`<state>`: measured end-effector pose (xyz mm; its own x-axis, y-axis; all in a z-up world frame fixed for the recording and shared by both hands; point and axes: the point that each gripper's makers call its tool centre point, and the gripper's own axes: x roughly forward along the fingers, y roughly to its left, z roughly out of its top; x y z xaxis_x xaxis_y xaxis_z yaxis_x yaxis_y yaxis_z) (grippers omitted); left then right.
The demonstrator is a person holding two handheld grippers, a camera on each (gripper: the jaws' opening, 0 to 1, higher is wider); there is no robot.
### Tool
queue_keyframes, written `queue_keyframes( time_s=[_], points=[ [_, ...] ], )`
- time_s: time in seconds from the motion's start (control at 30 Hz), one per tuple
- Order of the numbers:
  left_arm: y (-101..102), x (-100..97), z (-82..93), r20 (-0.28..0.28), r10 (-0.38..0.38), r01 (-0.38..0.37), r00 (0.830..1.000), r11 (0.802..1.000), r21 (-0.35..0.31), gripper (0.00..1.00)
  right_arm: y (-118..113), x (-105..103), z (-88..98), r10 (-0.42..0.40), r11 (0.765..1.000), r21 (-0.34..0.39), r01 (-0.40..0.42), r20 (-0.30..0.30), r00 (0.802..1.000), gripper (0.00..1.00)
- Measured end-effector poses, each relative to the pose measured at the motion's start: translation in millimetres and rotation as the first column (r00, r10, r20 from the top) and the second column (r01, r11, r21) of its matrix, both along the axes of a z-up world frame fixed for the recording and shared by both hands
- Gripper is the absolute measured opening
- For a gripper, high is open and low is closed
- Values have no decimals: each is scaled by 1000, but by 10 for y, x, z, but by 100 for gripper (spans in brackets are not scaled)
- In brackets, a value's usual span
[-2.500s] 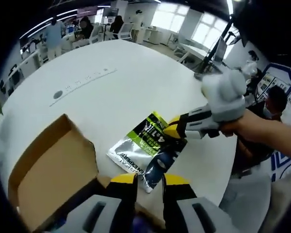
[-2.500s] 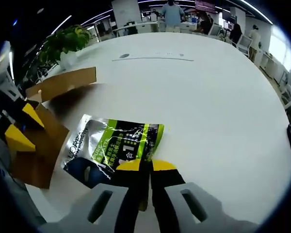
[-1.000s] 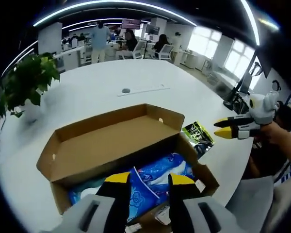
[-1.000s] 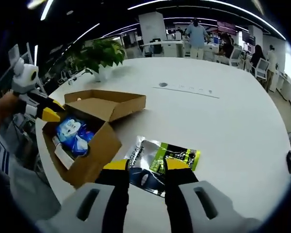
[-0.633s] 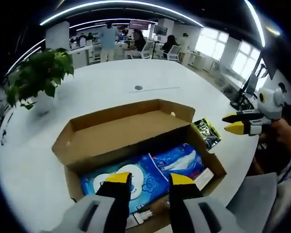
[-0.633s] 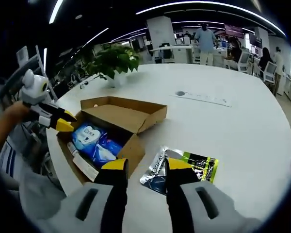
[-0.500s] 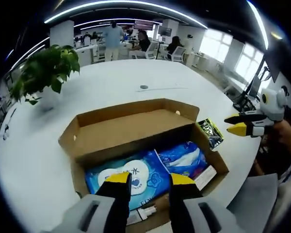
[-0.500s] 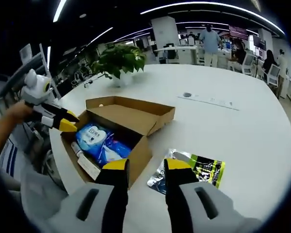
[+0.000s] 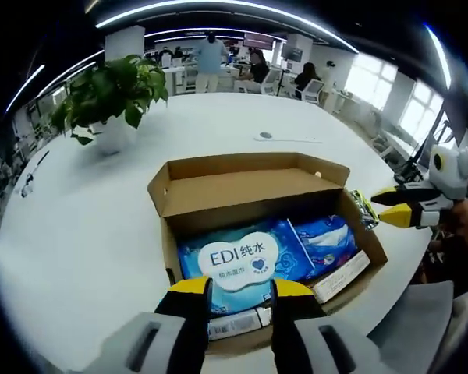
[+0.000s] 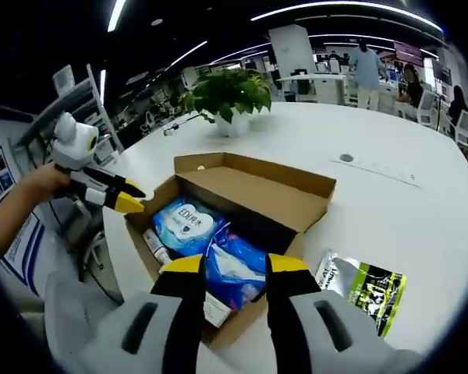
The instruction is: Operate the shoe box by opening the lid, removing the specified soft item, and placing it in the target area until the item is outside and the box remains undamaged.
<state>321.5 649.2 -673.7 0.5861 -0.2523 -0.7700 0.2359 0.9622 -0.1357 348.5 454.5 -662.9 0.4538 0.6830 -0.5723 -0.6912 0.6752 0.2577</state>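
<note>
Shoe box [image 9: 257,226] status: lid folded back, interior exposed, walls intact as far as the pictures show.

Your left tool [image 9: 234,287] stands with jaws parted and nothing between them, tips just over the near wall of the box. Directly ahead of those tips lies the blue wipes pack [image 9: 238,261]; its long axis runs across your jaw line, so you would close over its short width. A second blue pack [image 9: 326,238] lies beside it, further to the right of your tool.

Your right tool [image 10: 230,265] is likewise parted and empty, poised above the box's near corner, with the blue packs just beyond its tips.

The silver-and-green pouch [image 10: 363,290] lies flat on the white counter [image 10: 390,210], outside the box and to the right of your right tool, which is the nearer of the two to it. Judgement: that pouch looks like the removed item, already placed. A potted plant [image 9: 113,93] stands well beyond the box.
</note>
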Motion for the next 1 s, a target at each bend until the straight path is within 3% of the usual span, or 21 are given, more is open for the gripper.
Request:
queue_keyframes(
  time_s=[0.4,0.7,1.0],
  points=[
    [305,-167,-139,-28,67,-66,997,997,34,27,333,-25,-142,77,997,-16,-77,-15,997,27],
    [512,-279,-306,-53,103,-97,993,990,104,24,603,-40,-278,143,989,-27,-143,-3,990,27],
    [565,-292,-421,-53,159,-154,986,984,90,11,804,-51,-407,195,980,-40,-195,1,981,25]
  ],
)
